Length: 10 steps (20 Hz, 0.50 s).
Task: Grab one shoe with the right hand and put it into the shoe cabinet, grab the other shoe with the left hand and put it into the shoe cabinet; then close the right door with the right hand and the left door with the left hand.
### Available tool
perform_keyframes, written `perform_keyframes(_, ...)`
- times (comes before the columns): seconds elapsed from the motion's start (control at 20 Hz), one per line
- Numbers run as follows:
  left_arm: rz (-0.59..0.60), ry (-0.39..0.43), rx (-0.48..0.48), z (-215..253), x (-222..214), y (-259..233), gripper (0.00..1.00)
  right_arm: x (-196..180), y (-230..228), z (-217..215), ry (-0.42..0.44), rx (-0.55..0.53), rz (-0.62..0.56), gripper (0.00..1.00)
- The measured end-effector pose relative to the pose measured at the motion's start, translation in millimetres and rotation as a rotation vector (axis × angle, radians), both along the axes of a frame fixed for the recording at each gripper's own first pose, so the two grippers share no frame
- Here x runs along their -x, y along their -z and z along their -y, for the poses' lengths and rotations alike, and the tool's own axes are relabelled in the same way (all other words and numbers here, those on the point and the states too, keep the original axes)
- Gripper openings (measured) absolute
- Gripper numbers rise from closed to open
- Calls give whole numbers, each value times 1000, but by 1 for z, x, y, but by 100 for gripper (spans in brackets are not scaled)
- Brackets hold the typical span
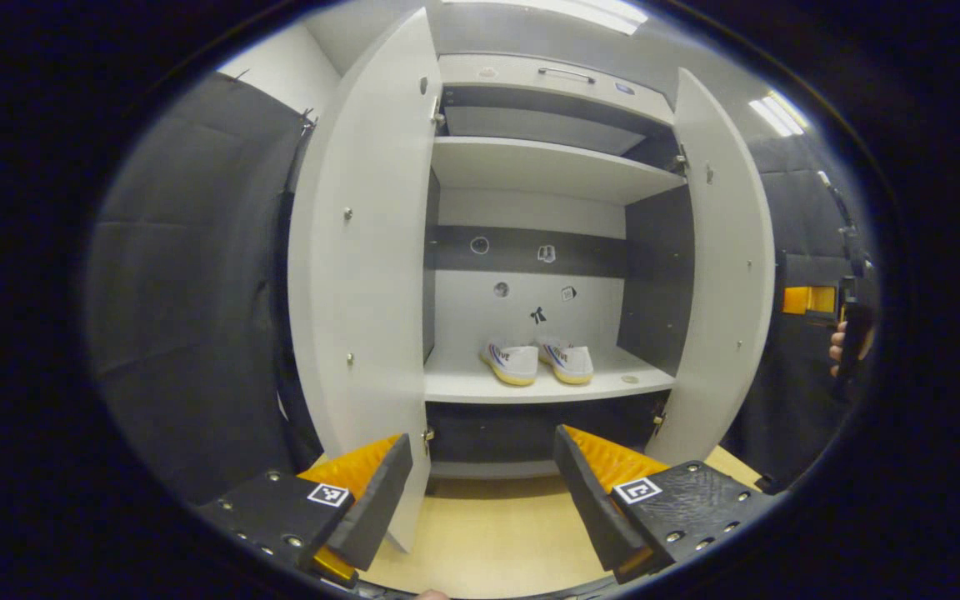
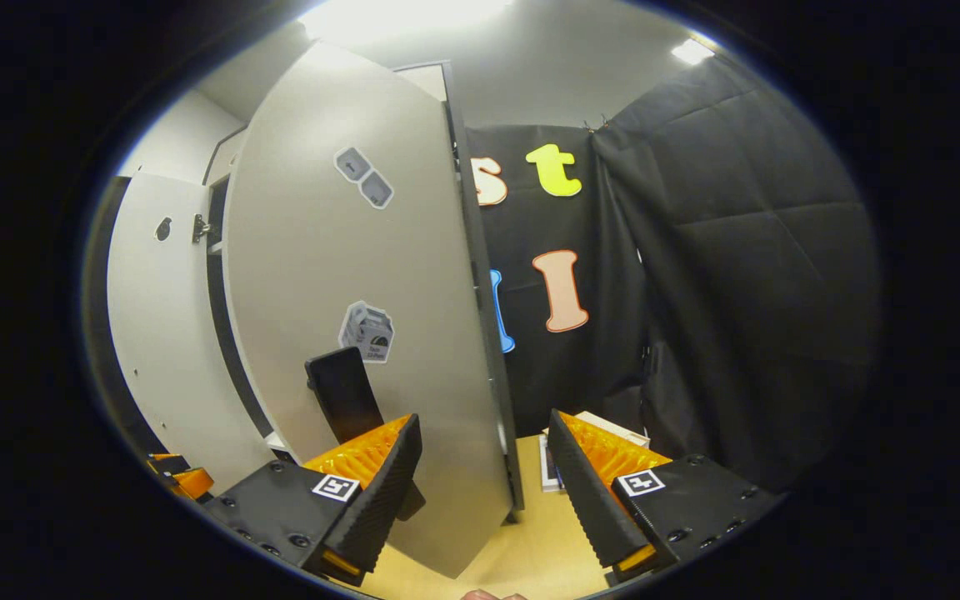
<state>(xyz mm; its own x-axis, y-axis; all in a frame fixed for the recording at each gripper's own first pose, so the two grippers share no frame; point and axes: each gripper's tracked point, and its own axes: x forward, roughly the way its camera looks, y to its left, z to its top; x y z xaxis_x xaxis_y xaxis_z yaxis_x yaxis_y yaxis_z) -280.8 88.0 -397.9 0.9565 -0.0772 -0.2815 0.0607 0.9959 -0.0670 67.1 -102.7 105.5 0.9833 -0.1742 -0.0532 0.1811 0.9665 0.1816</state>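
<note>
Both white shoes [image 1: 538,362] sit side by side on the lower shelf [image 1: 463,385] of the shoe cabinet [image 1: 555,79], whose left door [image 1: 363,250] and right door [image 1: 726,267] stand open. The left gripper [image 1: 480,483] faces the opening, fingers apart and empty. The right gripper [image 2: 484,475] (also spread, gripping nothing) straddles the right door's outer edge [image 2: 480,333].

left door [image 1: 359,275] ajar | right door [image 2: 363,317] edge between hand-held gripper fingers [image 2: 380,492]
</note>
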Motion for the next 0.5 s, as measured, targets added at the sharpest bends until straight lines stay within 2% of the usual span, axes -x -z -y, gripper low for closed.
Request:
perform_keyframes(0.15,32,-12,26,-18,14,-11,100,-18,-4,-37,-58,-35,38,97)
perform_keyframes(0.3,63,-52,46,-44,33,-17,98,-22,6,-46,-51,-64,34,97)
perform_keyframes(0.5,69,-181,90,-99,39,-20,98,-17,23,-45,-44,-117,5,98)
